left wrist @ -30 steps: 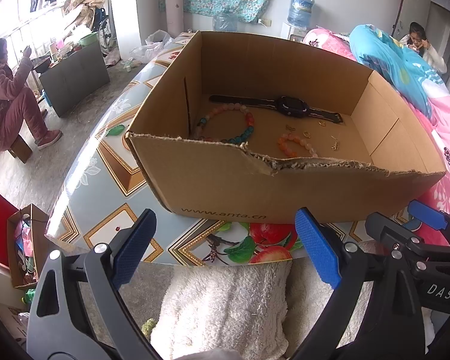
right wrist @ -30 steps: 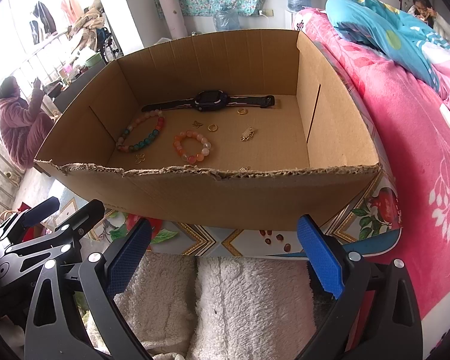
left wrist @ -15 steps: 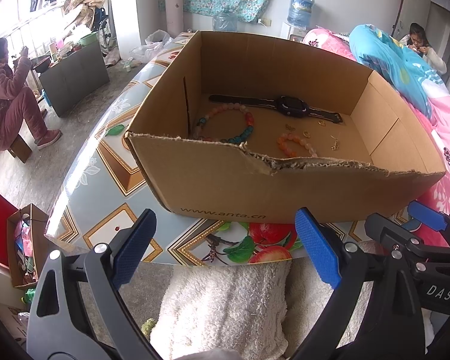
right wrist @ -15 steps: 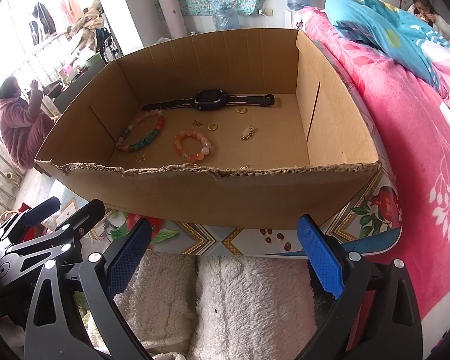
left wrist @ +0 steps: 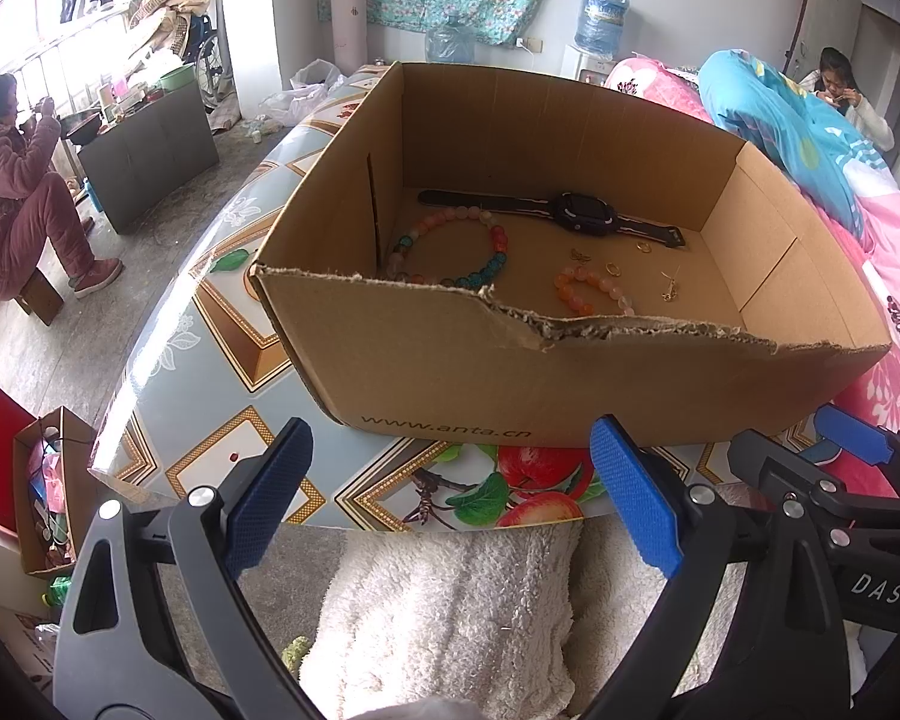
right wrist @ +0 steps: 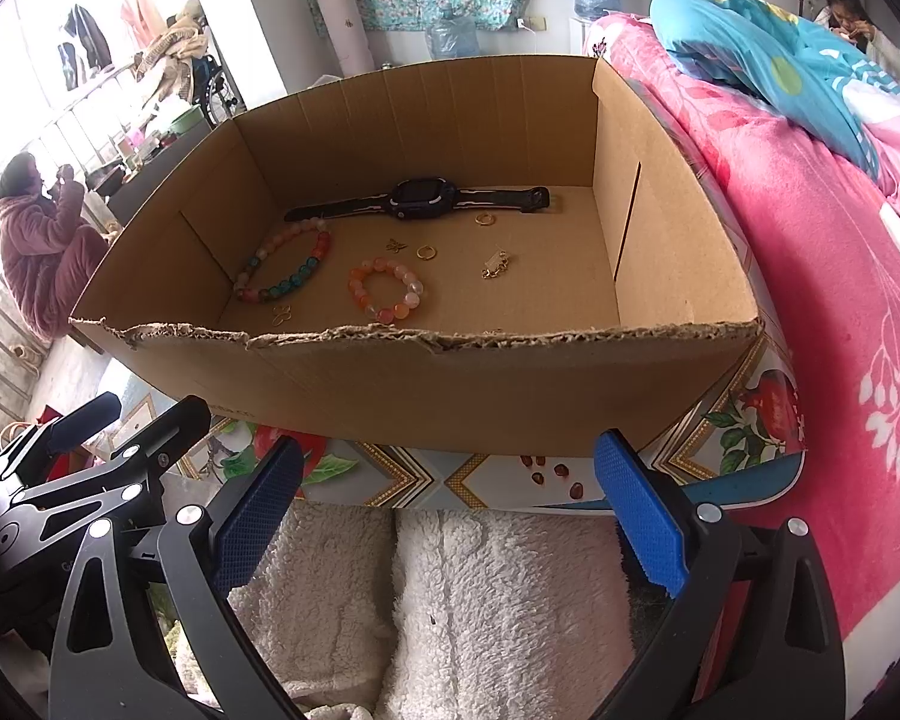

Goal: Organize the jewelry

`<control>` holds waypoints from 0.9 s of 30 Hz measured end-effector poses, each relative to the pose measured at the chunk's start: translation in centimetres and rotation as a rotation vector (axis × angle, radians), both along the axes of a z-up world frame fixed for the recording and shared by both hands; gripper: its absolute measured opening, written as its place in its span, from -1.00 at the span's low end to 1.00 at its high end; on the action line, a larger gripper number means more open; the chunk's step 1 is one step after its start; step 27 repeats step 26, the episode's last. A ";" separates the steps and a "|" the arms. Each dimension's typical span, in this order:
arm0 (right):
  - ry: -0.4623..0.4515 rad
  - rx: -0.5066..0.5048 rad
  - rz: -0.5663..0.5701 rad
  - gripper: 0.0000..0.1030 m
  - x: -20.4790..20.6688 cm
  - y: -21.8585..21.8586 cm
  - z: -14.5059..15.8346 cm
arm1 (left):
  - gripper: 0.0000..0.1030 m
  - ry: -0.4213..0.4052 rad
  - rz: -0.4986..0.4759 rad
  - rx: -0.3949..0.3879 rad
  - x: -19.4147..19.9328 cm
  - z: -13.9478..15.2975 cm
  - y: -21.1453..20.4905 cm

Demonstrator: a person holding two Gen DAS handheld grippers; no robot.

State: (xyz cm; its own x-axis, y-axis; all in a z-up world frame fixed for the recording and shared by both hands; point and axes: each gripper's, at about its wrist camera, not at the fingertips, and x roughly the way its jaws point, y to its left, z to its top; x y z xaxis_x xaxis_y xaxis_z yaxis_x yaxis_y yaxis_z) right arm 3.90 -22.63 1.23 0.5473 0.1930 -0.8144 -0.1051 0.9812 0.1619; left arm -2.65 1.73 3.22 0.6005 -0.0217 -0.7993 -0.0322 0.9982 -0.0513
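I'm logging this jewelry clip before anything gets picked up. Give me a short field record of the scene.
container: open cardboard box on a patterned table
watch: black watch along the far wall
bracelets: multicolour bead bracelet at left; smaller orange bead bracelet near the middle
small pieces: gold ring, gold chain piece
left gripper: open, empty, short of the box
right gripper: open, empty, short of the box

I count one cardboard box (right wrist: pixel 510 384) on the table. Inside it lie one black watch (right wrist: pixel 417 199), two bead bracelets — a large multicoloured one (right wrist: pixel 285 267) and a small orange one (right wrist: pixel 386 291) — and two plain gold rings (right wrist: pixel 426 252), plus three other small gold pieces I cannot identify for sure. My own tongs number two.
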 end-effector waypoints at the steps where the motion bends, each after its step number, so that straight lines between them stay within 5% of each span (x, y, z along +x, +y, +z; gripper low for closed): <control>1: 0.000 0.000 0.000 0.84 0.0 0.0 0.0 | 0.75 0.000 0.000 -0.001 0.0 0.0 0.0; 27: 0.003 0.001 0.001 0.84 -0.2 0.3 0.1 | 0.75 0.011 0.013 -0.011 0.0 -0.2 0.5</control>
